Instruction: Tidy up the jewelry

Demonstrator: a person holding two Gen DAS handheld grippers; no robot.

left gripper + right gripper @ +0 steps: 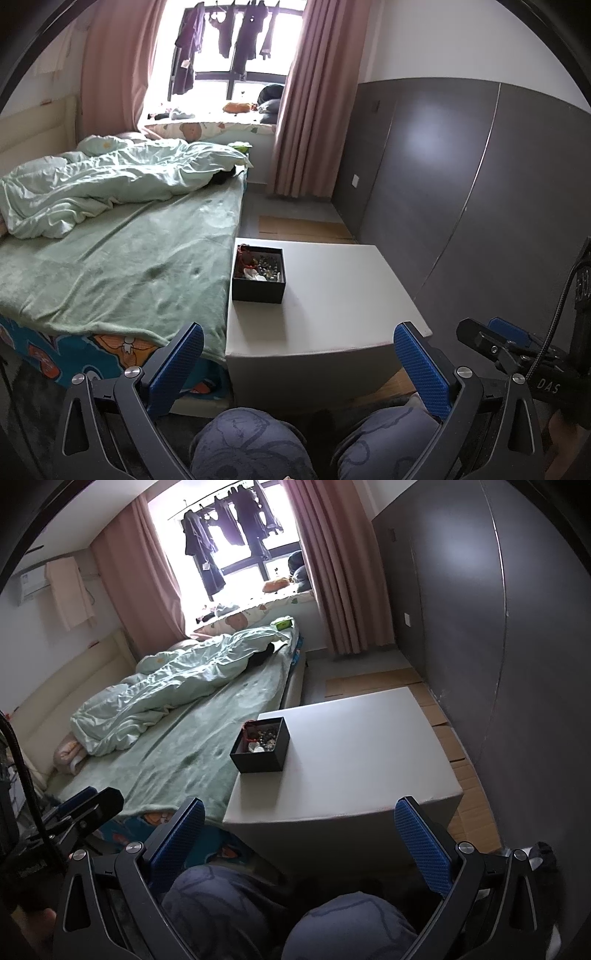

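While both tools wait low over person's knees, left hand-held gripper and right hand-held gripper spread wide, empty. Black box of tangled jewelry sits at tabletop far-left corner, beside bed (probably for reach). Near and right tabletop bare; wardrobe limits right side.

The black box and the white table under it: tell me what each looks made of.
The black box: likely rigid cardboard with a matte finish, judging by its thin, straight walls and lack of glare. The white table: a smooth, satin-white top, possibly painted or laminated board; it shows only soft reflections and no grain. The material beneath the finish cannot be told.
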